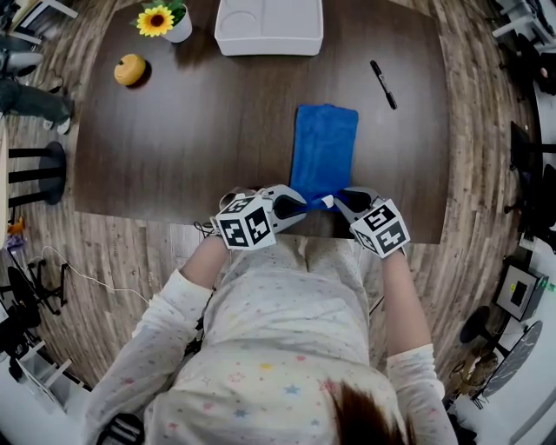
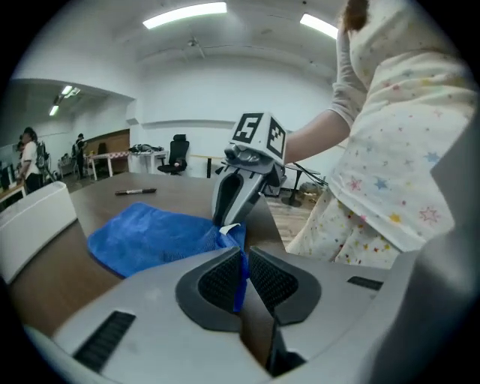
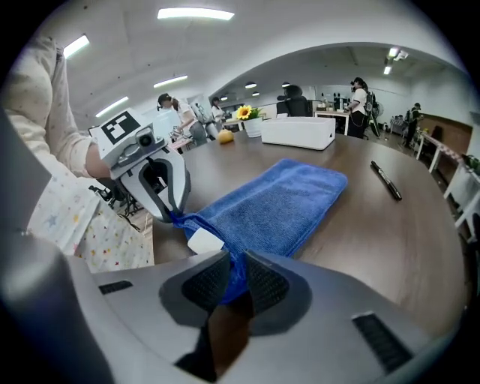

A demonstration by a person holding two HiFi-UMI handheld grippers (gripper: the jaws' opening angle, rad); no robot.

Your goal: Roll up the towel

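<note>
At the table's [image 1: 174, 148] near edge, right of centre, the towel [image 1: 326, 143] lies flat, its length running toward the far side. The left gripper [image 1: 300, 207] is clenched on the towel's near left corner, with blue cloth pinched between its pads. The right gripper [image 1: 340, 203] grasps the near right corner the same way. A white label [image 1: 327, 202] shows between them. A pen [image 1: 383, 84] lies far right, a tray [image 1: 269, 39] at the far edge, and a sunflower [image 1: 156, 20] far left.
</note>
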